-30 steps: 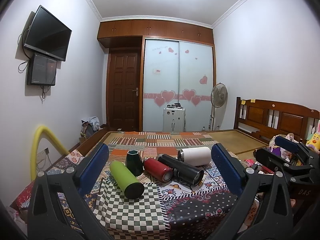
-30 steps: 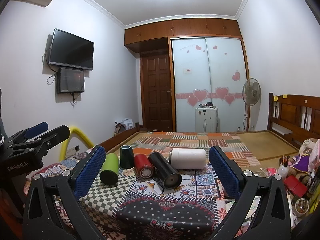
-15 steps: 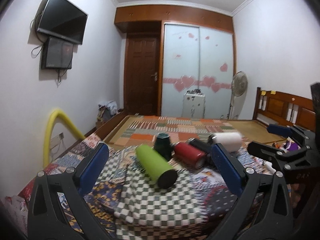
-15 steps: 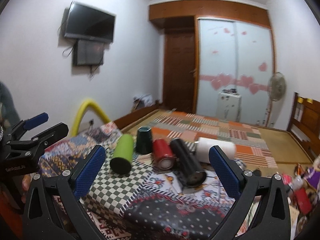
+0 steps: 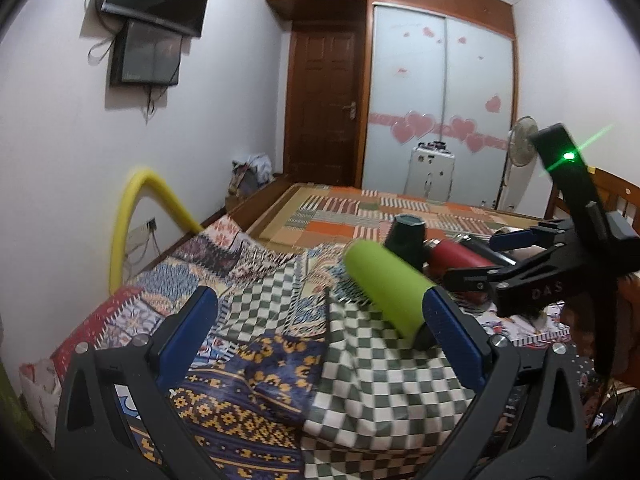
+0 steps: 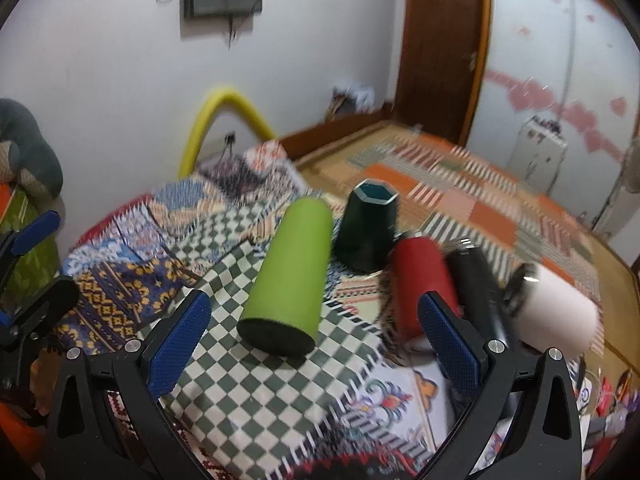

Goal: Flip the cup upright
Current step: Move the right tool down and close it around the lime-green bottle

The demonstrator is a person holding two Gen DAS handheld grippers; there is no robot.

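Nothing flipped yet: green cup (image 6: 286,276) lying on its side on the checkered cloth (image 6: 256,396), mid-bed. Right gripper (image 6: 310,344) wide, near it; left gripper (image 5: 320,344) wide, empty.

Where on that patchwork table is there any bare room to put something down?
Free: the checked cloth in front of the green cup, and the blue patterned patch to its left. Crowded: the row of dark cup, red, black and white bottles.
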